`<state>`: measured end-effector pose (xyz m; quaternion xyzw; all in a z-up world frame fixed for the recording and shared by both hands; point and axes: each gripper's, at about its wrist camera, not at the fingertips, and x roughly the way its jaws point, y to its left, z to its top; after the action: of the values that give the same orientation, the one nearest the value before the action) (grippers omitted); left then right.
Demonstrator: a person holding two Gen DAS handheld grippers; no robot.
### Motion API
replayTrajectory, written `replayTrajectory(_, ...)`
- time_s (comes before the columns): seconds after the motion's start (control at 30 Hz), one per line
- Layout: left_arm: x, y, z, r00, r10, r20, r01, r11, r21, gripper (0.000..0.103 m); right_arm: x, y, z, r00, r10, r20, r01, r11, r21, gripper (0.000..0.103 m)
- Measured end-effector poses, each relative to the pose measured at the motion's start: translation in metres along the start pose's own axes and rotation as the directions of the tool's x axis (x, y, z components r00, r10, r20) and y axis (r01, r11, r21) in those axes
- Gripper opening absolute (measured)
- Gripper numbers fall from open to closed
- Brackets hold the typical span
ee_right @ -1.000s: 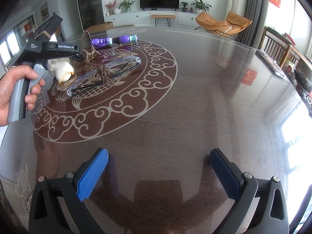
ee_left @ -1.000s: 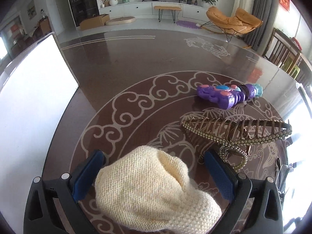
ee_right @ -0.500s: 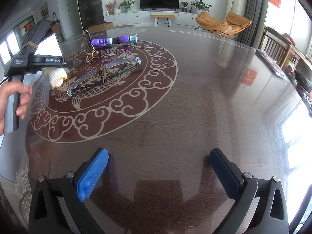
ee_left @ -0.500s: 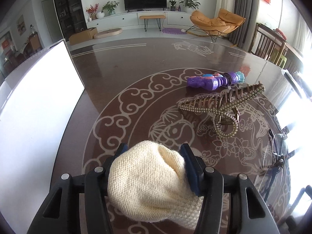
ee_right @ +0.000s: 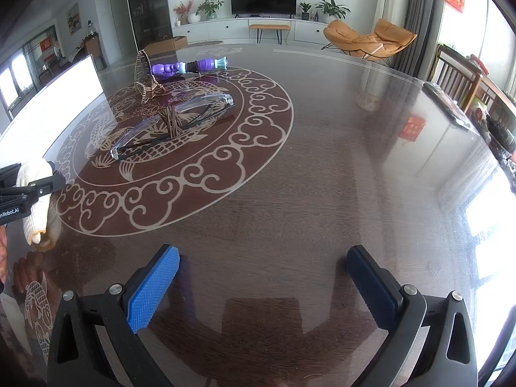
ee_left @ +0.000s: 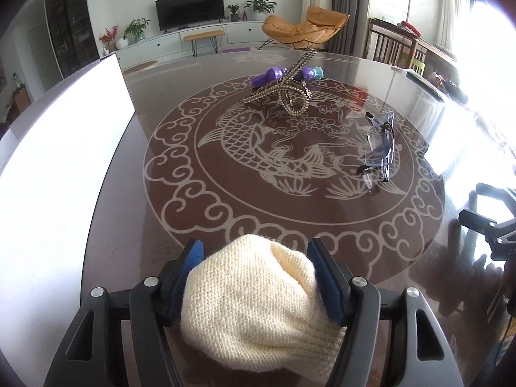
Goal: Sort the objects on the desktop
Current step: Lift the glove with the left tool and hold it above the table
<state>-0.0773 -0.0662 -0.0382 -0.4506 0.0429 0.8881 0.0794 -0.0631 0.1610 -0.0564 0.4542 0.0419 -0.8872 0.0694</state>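
Dark glossy wood with a pale carp roundel fills both views, and beyond it a living room with a television. We judge the step in hand to be setting down the glove point(ee_left: 254, 303): it sits between the pads of our left gripper point(ee_left: 258, 277), whose jaws are opening while both pads still touch the knit. Next we would need the pads to clear the wool, then draw back without dragging it. Our right gripper point(ee_right: 261, 280) hangs wide open over bare table point(ee_right: 322, 177), holding nothing. Ahead of the left gripper lie a beaded clip point(ee_left: 283, 92) and a purple toy point(ee_left: 274, 75) just behind it, with glasses point(ee_left: 379, 148) ahead to the right, all unsorted. Only the right wrist view shows the glove's cuff drooping to the tabletop below the left gripper; only the left shows the pads on it.
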Motion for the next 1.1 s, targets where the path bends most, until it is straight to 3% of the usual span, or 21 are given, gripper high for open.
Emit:
replayTrajectory(0.03, 0.002, 0.004, 0.000, 1.000, 0.016, 0.003, -0.016, 1.000, -0.020, 0.084, 0.000, 0.000, 0.000, 1.000, 0.000, 0.000, 0.000, 1.000, 0.000, 0.103)
replayTrajectory(0.07, 0.000, 0.008, -0.007, 1.000, 0.023, 0.005, -0.023, 0.999, -0.038, 0.087, 0.000, 0.000, 0.000, 1.000, 0.000, 0.000, 0.000, 1.000, 0.000, 0.103)
replayTrajectory(0.23, 0.002, 0.007, -0.013, 1.000, 0.030, 0.006, -0.029, 0.999, -0.043, 0.089, 0.000, 0.000, 0.000, 1.000, 0.000, 0.000, 0.000, 1.000, 0.000, 0.103)
replayTrajectory(0.37, 0.003, 0.009, -0.014, 0.999, 0.041, -0.007, -0.042, 0.997, -0.062, 0.098, 0.000, 0.000, 0.000, 1.000, 0.000, 0.000, 0.000, 1.000, 0.000, 0.103)
replayTrajectory(1.1, 0.004, 0.011, -0.014, 0.999, 0.047, -0.009, -0.048, 0.997, -0.063, 0.101, 0.000, 0.000, 0.000, 1.000, 0.000, 0.000, 0.000, 1.000, 0.000, 0.103)
